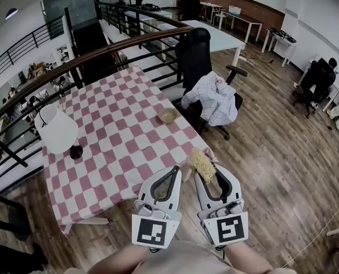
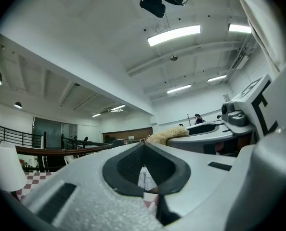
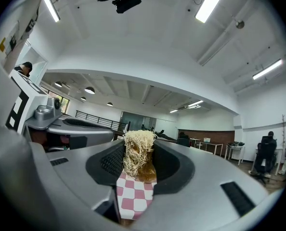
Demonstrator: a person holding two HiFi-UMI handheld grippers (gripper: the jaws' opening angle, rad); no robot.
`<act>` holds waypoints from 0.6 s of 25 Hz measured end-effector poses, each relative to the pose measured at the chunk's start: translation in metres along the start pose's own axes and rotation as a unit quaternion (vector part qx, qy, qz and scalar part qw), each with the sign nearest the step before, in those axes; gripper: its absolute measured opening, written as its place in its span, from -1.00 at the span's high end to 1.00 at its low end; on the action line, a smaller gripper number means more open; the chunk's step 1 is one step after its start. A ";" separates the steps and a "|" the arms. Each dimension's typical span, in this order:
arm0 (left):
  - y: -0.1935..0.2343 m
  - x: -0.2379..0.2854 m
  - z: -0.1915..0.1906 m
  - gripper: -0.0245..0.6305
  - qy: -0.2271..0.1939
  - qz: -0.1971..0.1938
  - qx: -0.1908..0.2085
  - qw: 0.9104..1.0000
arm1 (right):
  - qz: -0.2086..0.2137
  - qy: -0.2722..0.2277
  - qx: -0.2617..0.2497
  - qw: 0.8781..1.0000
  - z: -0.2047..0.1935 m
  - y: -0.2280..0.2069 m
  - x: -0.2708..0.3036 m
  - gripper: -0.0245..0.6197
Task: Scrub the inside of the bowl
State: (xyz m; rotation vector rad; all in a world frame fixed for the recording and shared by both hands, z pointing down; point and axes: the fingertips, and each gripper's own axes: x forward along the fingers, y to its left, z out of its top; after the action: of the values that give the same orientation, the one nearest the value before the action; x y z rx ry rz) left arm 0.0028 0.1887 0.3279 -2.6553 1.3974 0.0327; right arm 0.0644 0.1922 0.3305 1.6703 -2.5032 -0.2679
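A small tan bowl [image 1: 168, 115] stands on the red-and-white checked table [image 1: 118, 147] near its right edge, well ahead of both grippers. My right gripper [image 1: 208, 176] is shut on a straw-coloured fibre scrubber [image 1: 201, 162], which sticks out past the jaw tips by the table's near right corner. In the right gripper view the scrubber [image 3: 137, 150] fills the gap between the pads, and a brownish shape below it may be the bowl. My left gripper [image 1: 173, 170] hangs beside it with its jaws together and nothing in them; its tips [image 2: 144, 146] meet.
A white lamp [image 1: 56, 130] and a small dark object [image 1: 76, 152] stand on the table's left side. An office chair draped with a white shirt [image 1: 212, 99] sits just right of the table. A dark railing [image 1: 101, 50] runs behind it. Wooden floor lies to the right.
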 end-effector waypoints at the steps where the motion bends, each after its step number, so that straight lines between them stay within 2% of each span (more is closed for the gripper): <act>1: 0.011 0.011 -0.004 0.88 0.001 0.002 0.000 1.000 | 0.001 0.003 -0.002 1.000 -0.002 -0.003 0.014 0.46; 8: 0.084 0.078 -0.024 0.88 0.020 0.001 -0.004 1.000 | 0.004 0.033 0.008 0.999 -0.016 -0.014 0.109 0.46; 15: 0.158 0.142 -0.035 0.88 0.022 -0.003 -0.011 1.000 | -0.008 0.031 0.011 0.999 -0.011 -0.031 0.209 0.46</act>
State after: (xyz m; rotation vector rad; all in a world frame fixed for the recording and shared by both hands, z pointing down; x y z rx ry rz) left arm -0.0478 -0.0210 0.3323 -2.6930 1.4093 -0.0108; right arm 0.0149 -0.0135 0.3354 1.6806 -2.4568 -0.1874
